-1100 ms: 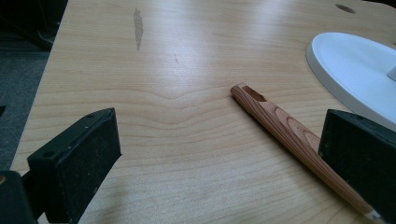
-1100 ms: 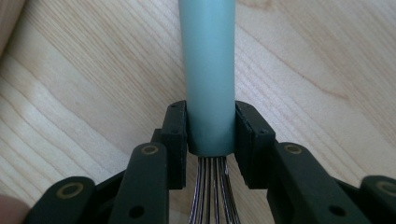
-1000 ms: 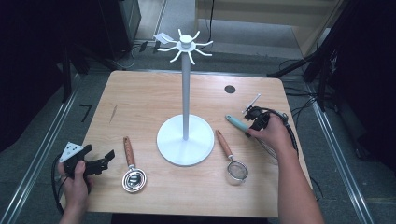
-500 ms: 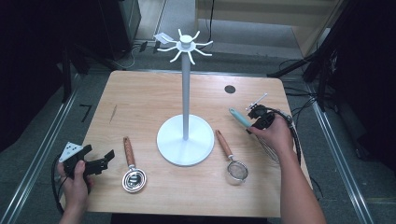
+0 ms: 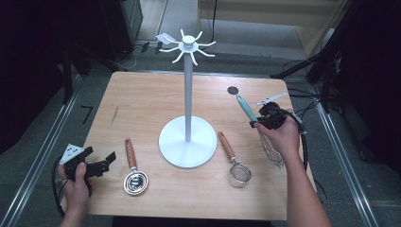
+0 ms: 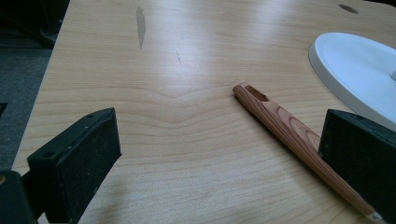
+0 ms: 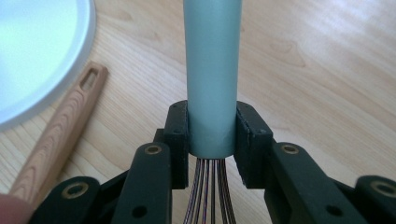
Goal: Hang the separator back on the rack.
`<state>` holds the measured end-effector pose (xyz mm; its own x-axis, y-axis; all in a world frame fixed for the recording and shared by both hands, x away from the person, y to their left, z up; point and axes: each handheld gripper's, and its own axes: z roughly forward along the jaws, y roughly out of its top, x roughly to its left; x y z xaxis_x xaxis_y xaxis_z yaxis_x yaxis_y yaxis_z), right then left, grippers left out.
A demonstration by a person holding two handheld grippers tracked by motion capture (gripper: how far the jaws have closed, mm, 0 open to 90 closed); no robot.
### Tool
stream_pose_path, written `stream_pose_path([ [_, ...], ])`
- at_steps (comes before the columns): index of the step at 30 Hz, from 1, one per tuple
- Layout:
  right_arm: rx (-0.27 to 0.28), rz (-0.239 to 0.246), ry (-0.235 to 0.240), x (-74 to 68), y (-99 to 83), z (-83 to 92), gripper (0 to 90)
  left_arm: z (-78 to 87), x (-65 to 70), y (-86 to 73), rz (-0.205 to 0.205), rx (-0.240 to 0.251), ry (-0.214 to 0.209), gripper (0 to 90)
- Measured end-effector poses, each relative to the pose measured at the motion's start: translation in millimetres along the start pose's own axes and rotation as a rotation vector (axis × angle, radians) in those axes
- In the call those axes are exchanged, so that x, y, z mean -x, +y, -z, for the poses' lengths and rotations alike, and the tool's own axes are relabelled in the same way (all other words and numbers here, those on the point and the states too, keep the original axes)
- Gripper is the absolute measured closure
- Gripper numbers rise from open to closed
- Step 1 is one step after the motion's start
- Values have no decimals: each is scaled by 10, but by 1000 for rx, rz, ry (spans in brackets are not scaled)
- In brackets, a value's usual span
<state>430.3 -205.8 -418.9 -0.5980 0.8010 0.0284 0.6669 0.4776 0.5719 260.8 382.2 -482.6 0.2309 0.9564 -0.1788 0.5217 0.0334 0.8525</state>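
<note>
R gripper (image 7: 211,133) clamps the whisk (image 5: 259,127) low on its teal handle, wires hanging by table's right edge; keep grip firm, lift clear, aim handle end at a hook on the white stand (image 5: 187,97); vs a sec ago whisk's higher, more upright; L gripper (image 6: 219,154) idle, jaws wide, empty

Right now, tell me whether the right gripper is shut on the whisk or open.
Shut on it. The right gripper has both pads pressed against the whisk at the bottom of its blue-green handle, wires trailing below.

The whisk (image 7: 213,79) handle's top is cut off by the upper edge.
</note>
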Motion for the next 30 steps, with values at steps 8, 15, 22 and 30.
stream_pose_path([
  [8,205,5,-37,-137,17,276,711,1,0,-1,2,2,-1,0],
  [15,314,8,-10,-280,53,431,710,0,1,-1,4,3,-1,0],
  [22,443,-6,24,-425,54,557,710,0,0,-1,4,3,-1,0],
  [30,530,-11,80,-548,73,690,710,1,1,-1,2,2,0,0],
])
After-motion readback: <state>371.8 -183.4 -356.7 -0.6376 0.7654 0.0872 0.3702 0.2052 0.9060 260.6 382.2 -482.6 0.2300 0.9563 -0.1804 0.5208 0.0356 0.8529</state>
